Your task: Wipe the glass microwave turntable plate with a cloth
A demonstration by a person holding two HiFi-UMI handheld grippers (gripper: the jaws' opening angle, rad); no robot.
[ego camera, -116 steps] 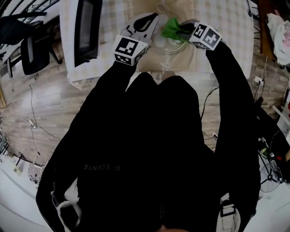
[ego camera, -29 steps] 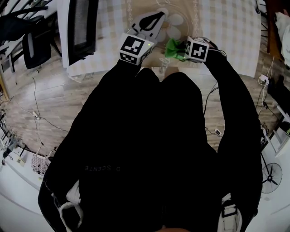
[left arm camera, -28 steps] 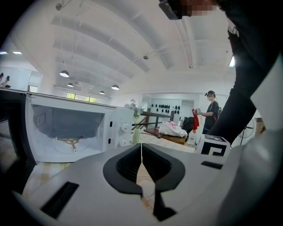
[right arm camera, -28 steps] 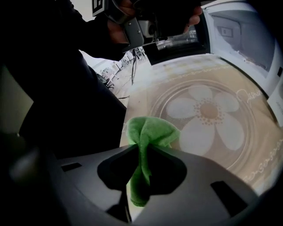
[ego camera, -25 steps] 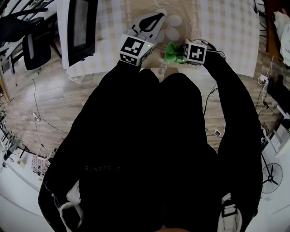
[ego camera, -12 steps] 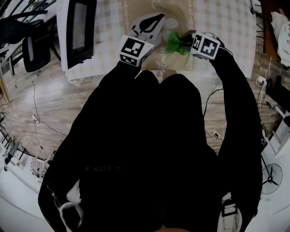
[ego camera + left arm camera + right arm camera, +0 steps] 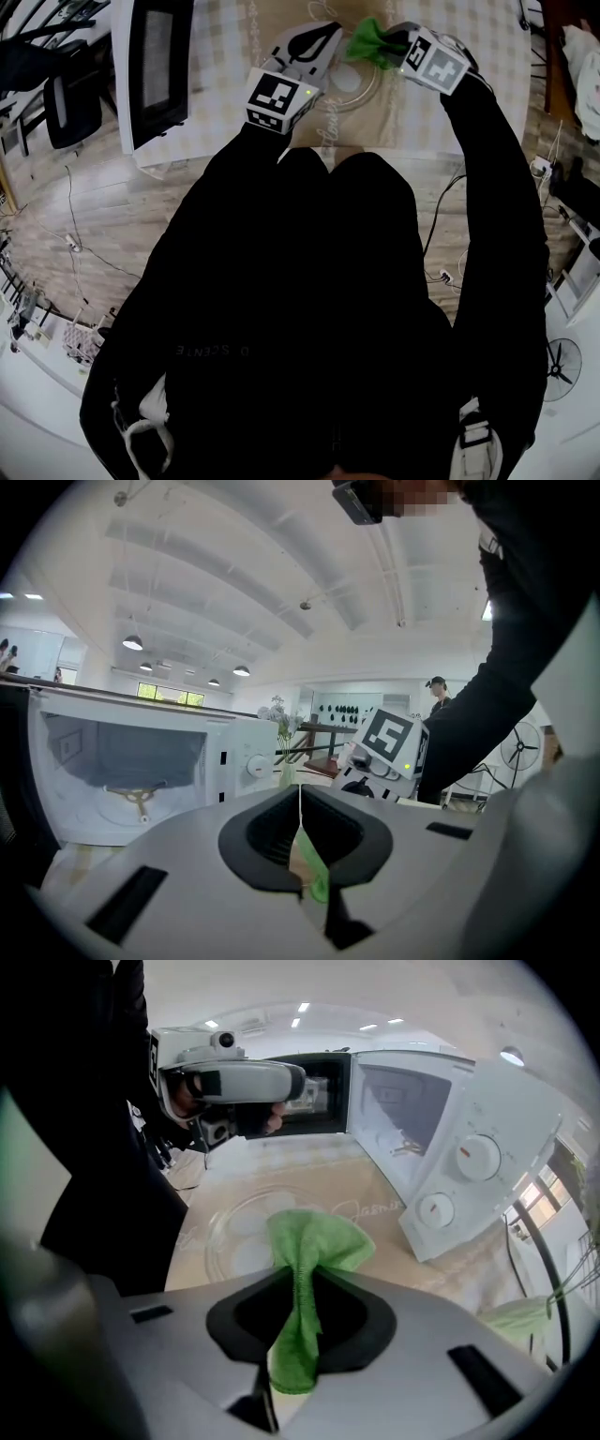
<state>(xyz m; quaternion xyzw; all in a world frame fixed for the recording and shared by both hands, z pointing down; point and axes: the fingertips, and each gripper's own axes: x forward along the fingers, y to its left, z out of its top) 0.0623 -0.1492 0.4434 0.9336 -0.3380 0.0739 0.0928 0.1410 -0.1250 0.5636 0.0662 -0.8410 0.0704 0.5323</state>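
1. The plate lies flat on a tan mat, just in front of the person.
2. Over the plate's far part, the right gripper has its jaws pressed together on a green cloth. The pinched fold runs between them and the loose end drapes forward onto or just above the glass; I cannot tell which.
3. At the plate's left edge the left gripper has its jaws closed on each other. Nothing shows between them, and it seems to hover clear of the glass.
4. Beyond the plate to its left stands the microwave, door open and cavity empty.
5. The wiping stroke looks to be under way. To do it well, lower the cloth's loose end so it lies flat on the glass. Sweep in overlapping arcs out to the rim, pressing lightly so the plate does not skate on the mat; the left gripper could steady its edge.
6. Half a second ago the cloth was nearer the plate's middle. A second ago it was at the near rim, so the right gripper has swept away from the person. The left gripper has barely shifted.
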